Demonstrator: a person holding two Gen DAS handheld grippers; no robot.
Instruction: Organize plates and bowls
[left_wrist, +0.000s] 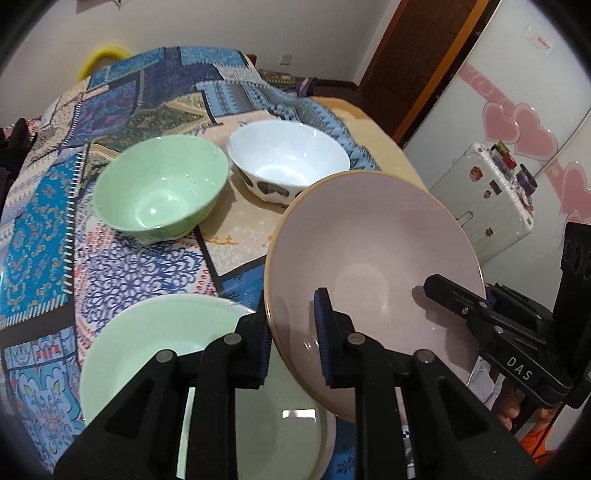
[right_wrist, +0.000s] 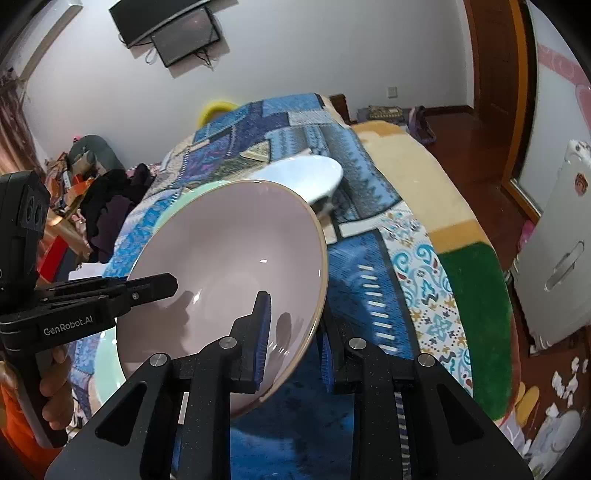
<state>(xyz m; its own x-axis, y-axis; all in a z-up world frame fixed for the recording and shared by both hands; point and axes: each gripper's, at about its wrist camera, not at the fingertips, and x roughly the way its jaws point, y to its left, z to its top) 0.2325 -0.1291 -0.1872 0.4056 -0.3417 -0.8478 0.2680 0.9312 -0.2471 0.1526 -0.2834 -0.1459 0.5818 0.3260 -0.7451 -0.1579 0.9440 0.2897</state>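
Both grippers have the pink bowl (left_wrist: 373, 266) between them, off the bed (left_wrist: 236, 229) and tipped so its open face looks back at the person. The left gripper (left_wrist: 293, 343) has its jaws drawn narrow onto the rim, one pad outside the wall and one inside. The right gripper (right_wrist: 293, 343) pinches the opposite edge the same way, jaws close together with the thin wall between them. From either gripper, the other one shows across the bowl, biting the far rim.

It looks like glazed ceramic: stiff, smooth and fairly heavy for a rim pinch, I would guess. The gloss suggests it could slide in the pads if the tilt grows, and a drop or a knock against other crockery could chip it. Two opposite rim holds seem the sensible places, since there is no handle and the base is out of reach.

Below and to the left of the left jaws lies a pale green plate (left_wrist: 155, 354) on the patterned bedspread. Well ahead of those jaws stand a green bowl (left_wrist: 162, 188) and a white bowl (left_wrist: 288, 162), side by side and nearly touching. I would judge the green bowl the likelier nest, and lowering level and slowly matters most.
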